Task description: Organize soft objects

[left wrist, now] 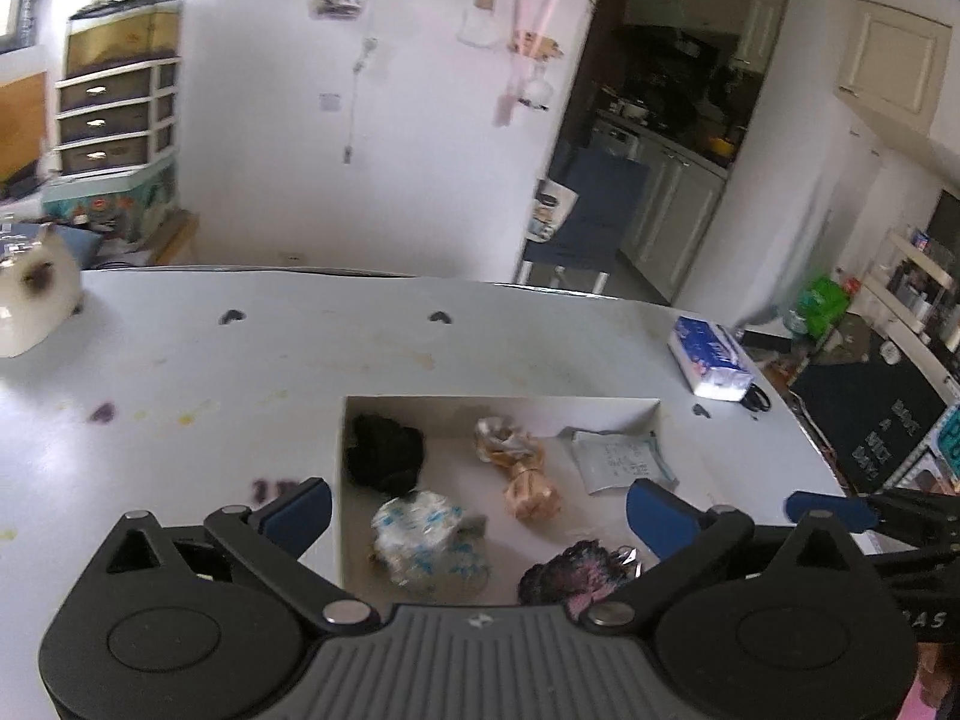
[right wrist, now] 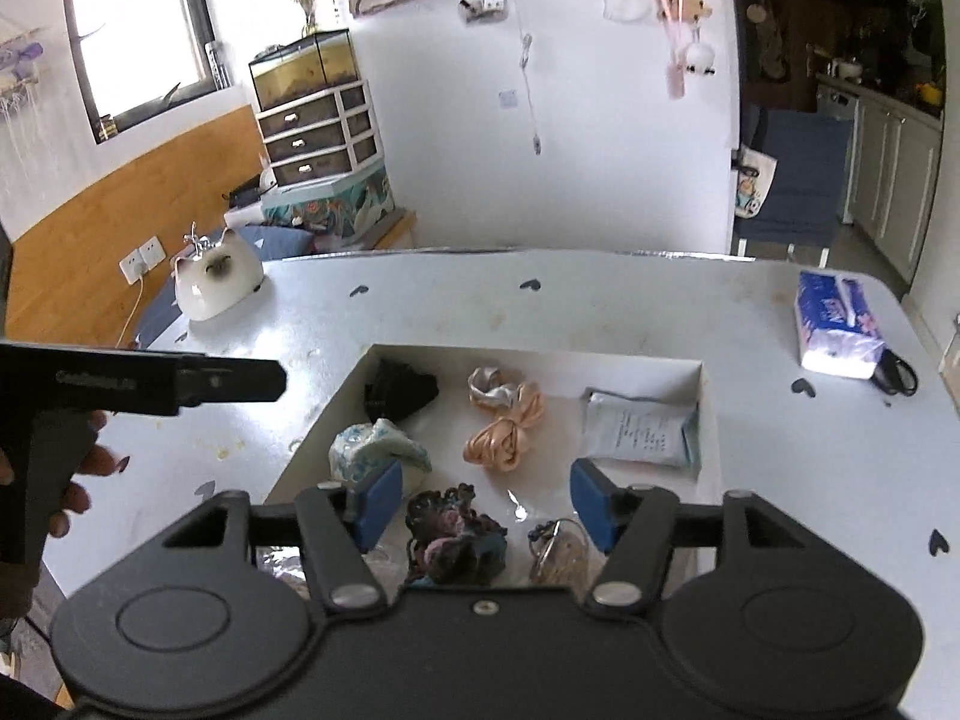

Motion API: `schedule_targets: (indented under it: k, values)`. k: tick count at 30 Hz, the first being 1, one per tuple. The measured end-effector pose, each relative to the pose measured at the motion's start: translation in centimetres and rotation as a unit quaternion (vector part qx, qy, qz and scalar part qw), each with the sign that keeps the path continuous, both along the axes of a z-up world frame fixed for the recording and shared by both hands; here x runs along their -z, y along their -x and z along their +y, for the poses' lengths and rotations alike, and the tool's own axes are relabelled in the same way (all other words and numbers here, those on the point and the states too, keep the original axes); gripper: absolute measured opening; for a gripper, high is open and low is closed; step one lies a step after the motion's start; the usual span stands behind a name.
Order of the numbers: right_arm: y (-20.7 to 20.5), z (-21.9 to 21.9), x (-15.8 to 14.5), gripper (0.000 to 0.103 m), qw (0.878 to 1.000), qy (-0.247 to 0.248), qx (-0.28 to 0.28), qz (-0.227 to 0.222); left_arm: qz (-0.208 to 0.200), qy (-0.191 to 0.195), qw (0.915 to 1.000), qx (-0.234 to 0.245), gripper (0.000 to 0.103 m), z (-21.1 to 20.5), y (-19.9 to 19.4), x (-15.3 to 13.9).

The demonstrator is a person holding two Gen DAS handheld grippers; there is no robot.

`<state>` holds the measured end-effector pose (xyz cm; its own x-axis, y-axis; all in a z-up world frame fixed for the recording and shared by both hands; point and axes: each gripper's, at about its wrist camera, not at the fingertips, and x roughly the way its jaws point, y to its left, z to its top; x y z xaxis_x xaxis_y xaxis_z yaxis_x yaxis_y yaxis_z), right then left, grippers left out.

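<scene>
From the left wrist view, the left gripper (left wrist: 477, 519) hangs over the near edge of the shallow white box (left wrist: 498, 401), its blue pads spread as wide as they go and nothing between them. Inside the box lie a fuzzy black bundle (left wrist: 384, 450) in the far left corner, a crumpled white-and-blue cloth (left wrist: 423, 540) nearer, a glossy peach satin scrunchie (left wrist: 519, 468) twisted in the middle, a flat white packet (left wrist: 618, 459) with print on it at the right, and a dark pink-and-black knitted piece (left wrist: 570, 573) at the near edge. I'd say most of the sorting is done, since the soft things already sit in the box. A wrapped pack of tissues (left wrist: 711, 360) lies out on the white table (left wrist: 180, 372), well apart from the box, and may be what is left. A smooth ceramic cat figure (left wrist: 36, 300) stands at the far left.

From the right wrist view, the right gripper (right wrist: 486, 501) is released too, pads apart, hovering above the knitted piece (right wrist: 453, 534) without pressing on it. Beside that lies a small netted pouch with a metal clasp (right wrist: 558, 546). The satin scrunchie (right wrist: 504, 420), the black bundle (right wrist: 399, 390), the crumpled cloth (right wrist: 372, 444) and the packet (right wrist: 639, 429) rest loose on the box floor. The tissues (right wrist: 837, 324) sit near the table's right edge.
</scene>
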<state>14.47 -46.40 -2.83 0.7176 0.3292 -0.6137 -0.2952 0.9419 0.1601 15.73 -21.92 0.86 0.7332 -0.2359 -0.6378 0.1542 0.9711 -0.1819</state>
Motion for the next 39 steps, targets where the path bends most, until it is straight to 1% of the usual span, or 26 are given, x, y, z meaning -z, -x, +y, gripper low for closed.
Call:
schedule_targets:
  k: [5, 8, 10, 15, 19, 24, 30, 35, 39]
  values:
    - [2.2, 0.5, -0.8, 0.074, 1.0, 0.0, 0.013, -0.015, -0.006, -0.009, 0.9999, -0.005, 0.103, 0.9, 2.9, -0.6]
    - [3.7, 0.9, -1.3, 0.079, 1.0, -0.001, 0.018, -0.021, -0.007, -0.033, 0.9993, -0.016, 0.103, 1.3, 4.7, -0.8]
    - [5.0, 1.1, -1.5, 0.082, 0.999, 0.002, 0.026, -0.028, -0.016, -0.046, 0.9986, -0.022, 0.103, 1.7, 6.4, -0.9]
    - [7.9, 1.6, -1.7, 0.085, 0.998, 0.004, 0.047, -0.04, -0.018, -0.038, 0.9987, -0.028, 0.103, 2.7, 9.6, -0.9]
    - [10.0, 1.8, -1.7, 0.091, 0.997, 0.01, 0.063, -0.048, -0.027, -0.046, 0.998, -0.035, 0.103, 2.9, 11.8, -0.8]
    - [12.4, 1.6, -1.5, 0.098, 0.995, 0.015, 0.076, -0.057, -0.032, -0.049, 0.9977, -0.032, 0.103, 2.8, 14.0, -0.7]
    - [14.5, 1.3, -1.4, 0.103, 0.993, 0.024, 0.09, -0.067, -0.039, -0.051, 0.9976, -0.027, 0.103, 2.3, 15.8, -0.6]
    - [16.0, 1.2, -1.6, 0.103, 0.991, 0.03, 0.101, -0.078, -0.047, -0.058, 0.9968, -0.025, 0.103, 2.0, 17.0, -0.9]
    - [16.7, 1.1, -1.8, 0.103, 0.99, 0.034, 0.11, -0.082, -0.047, -0.059, 0.9969, -0.025, 0.103, 1.9, 17.8, -0.9]
